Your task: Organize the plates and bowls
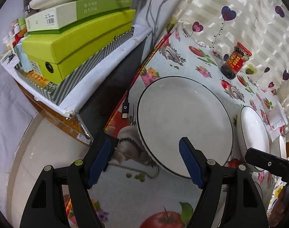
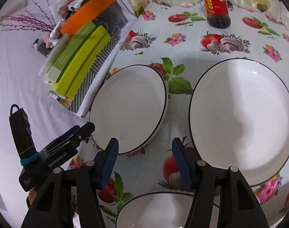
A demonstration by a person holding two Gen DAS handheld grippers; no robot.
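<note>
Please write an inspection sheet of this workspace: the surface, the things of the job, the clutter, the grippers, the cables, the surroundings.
Surface: table under a printed tablecloth with tomatoes, mushrooms and flowers.
Job's things: three white dishes with dark rims, apart from each other: left dish, right plate, near bowl at the bottom edge of the right wrist view.
Clutter: sauce jar with red label, upright behind the dishes.
Grippers: left gripper open, one of its fingers over the left dish's rim; right gripper open, nothing between.
Cables: black USB plug on the table's edge; grey cables hang behind.
Surroundings: stacked green boxes on a side shelf; patterned curtain.
</note>
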